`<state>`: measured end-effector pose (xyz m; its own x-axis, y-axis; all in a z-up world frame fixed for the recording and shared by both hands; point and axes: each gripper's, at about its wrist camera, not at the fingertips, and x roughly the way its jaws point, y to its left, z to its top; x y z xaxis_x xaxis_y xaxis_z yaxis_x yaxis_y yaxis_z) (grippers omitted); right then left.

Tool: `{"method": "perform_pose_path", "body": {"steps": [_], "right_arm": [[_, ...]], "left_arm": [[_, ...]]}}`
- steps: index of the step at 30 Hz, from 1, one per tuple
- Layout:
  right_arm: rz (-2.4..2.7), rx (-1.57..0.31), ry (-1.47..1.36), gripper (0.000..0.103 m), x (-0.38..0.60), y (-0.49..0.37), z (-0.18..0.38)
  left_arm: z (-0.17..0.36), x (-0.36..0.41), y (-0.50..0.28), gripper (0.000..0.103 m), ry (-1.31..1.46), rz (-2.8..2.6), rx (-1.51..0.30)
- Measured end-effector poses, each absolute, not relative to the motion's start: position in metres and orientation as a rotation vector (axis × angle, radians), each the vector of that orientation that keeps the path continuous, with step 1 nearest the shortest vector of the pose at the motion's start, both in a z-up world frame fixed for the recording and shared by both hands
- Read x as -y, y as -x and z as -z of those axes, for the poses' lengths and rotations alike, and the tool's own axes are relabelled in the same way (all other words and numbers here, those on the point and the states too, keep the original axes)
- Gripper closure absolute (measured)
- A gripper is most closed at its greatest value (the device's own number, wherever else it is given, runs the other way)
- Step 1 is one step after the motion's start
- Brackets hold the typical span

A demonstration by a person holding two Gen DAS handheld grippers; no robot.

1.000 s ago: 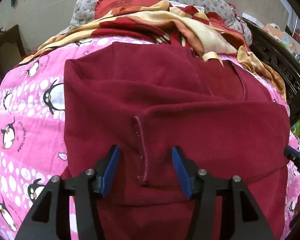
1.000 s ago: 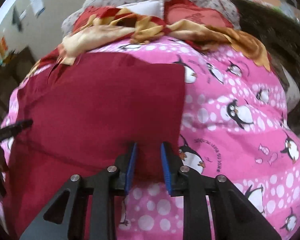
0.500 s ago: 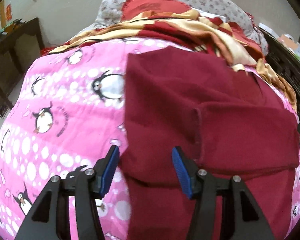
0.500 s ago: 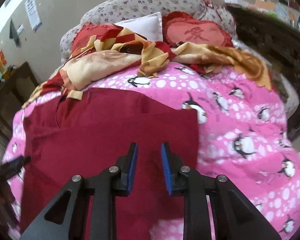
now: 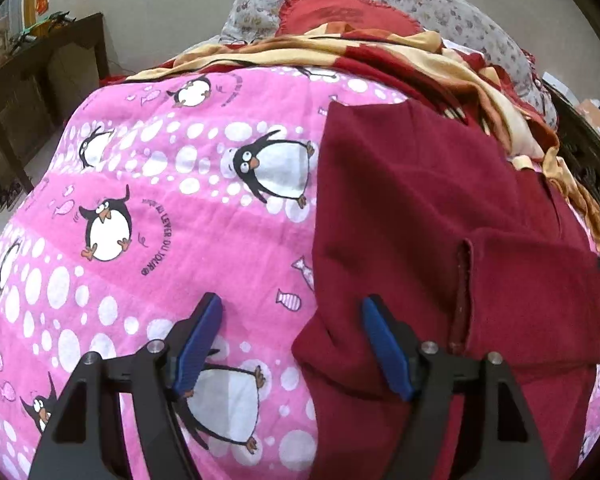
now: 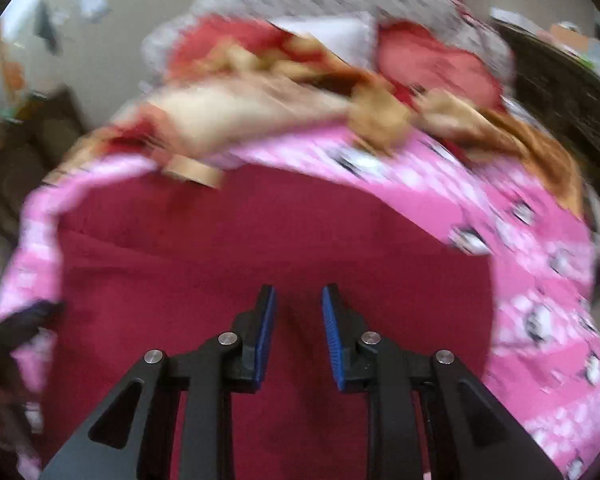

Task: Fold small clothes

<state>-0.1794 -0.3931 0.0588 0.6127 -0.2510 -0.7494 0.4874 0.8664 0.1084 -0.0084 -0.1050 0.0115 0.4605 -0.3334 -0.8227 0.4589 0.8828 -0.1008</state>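
garment (image 5: 440,208): maroon | blanket (image 5: 160,200): pink, white dots, penguins | claw pads (image 5: 198,340): blue

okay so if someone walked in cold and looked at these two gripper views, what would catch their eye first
Probably the bright pink penguin-print blanket that covers the bed and fills the left of the left wrist view. Next, the dark red garment lying partly folded on it, its left edge between the open fingers of the left gripper. Behind both, at the head of the bed, lies a rumpled red and cream cloth.

Both my wrist cameras look steeply down, close over the maroon garment (image 5: 440,220) on the pink bedspread (image 5: 180,220), which both views share.
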Motion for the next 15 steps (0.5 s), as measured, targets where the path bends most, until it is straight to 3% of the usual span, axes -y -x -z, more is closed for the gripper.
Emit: {"method": "perform_pose_path", "body": {"steps": [5, 15], "right_arm": [[0.117, -0.789, -0.182, 0.059, 0.323, 0.117, -0.076], [0.015, -0.921, 0.12, 0.059, 0.254, 0.018, -0.034]], "left_arm": [[-0.01, 0.096, 0.011, 0.026, -0.103, 0.496, -0.984], [-0.009, 0.095, 0.01, 0.025, -0.094, 0.514, -0.986]]}}
